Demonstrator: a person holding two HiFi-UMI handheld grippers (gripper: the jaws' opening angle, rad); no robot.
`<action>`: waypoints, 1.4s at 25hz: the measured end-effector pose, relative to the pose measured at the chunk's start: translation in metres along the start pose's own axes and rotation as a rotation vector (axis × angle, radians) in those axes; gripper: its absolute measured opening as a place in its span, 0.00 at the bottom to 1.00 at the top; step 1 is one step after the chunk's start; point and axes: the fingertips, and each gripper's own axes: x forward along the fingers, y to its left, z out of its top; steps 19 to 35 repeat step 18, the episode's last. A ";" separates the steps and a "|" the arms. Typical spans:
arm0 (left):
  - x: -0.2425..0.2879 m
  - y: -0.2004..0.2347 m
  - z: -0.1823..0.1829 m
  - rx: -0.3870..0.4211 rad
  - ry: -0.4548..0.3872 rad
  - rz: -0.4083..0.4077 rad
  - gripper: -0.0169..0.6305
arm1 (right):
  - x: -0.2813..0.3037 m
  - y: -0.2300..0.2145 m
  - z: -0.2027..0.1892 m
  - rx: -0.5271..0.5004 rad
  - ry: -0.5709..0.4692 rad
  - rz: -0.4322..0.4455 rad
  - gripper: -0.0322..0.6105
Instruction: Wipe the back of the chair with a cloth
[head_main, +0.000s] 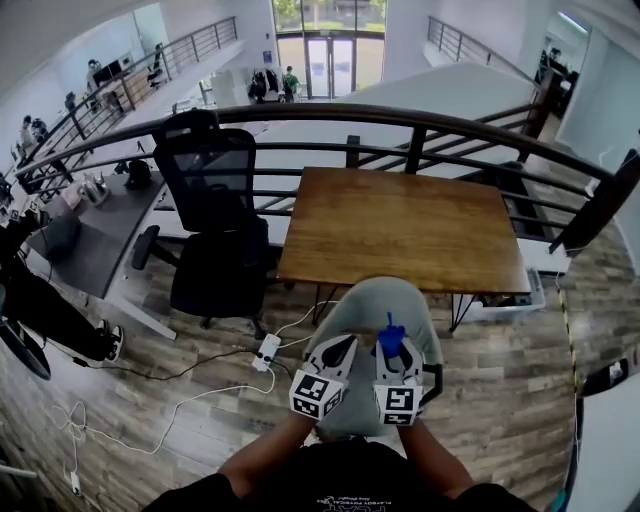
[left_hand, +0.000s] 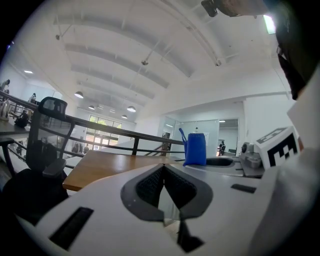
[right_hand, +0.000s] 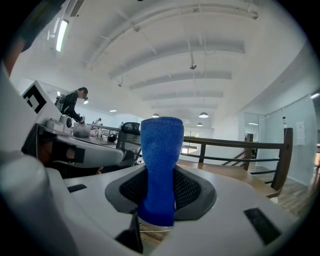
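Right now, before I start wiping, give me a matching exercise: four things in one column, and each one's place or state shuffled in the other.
Things
1. blue cloth
2. left gripper
3. black office chair
4. power strip

Places or states
A. lying on the floor
B. shut, nothing between the jaws
C. clamped in the right gripper
D. beside the wooden table, at its left in the head view

Pairs: 1-C, 2-B, 3-D, 4-A
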 end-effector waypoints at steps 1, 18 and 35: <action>0.000 0.000 0.000 0.001 0.000 -0.003 0.03 | 0.000 0.000 0.001 0.002 0.000 -0.002 0.26; 0.003 0.009 0.001 0.024 0.001 -0.009 0.03 | 0.010 0.007 -0.002 0.009 0.011 -0.006 0.26; 0.003 0.009 0.001 0.024 0.001 -0.009 0.03 | 0.010 0.007 -0.002 0.009 0.011 -0.006 0.26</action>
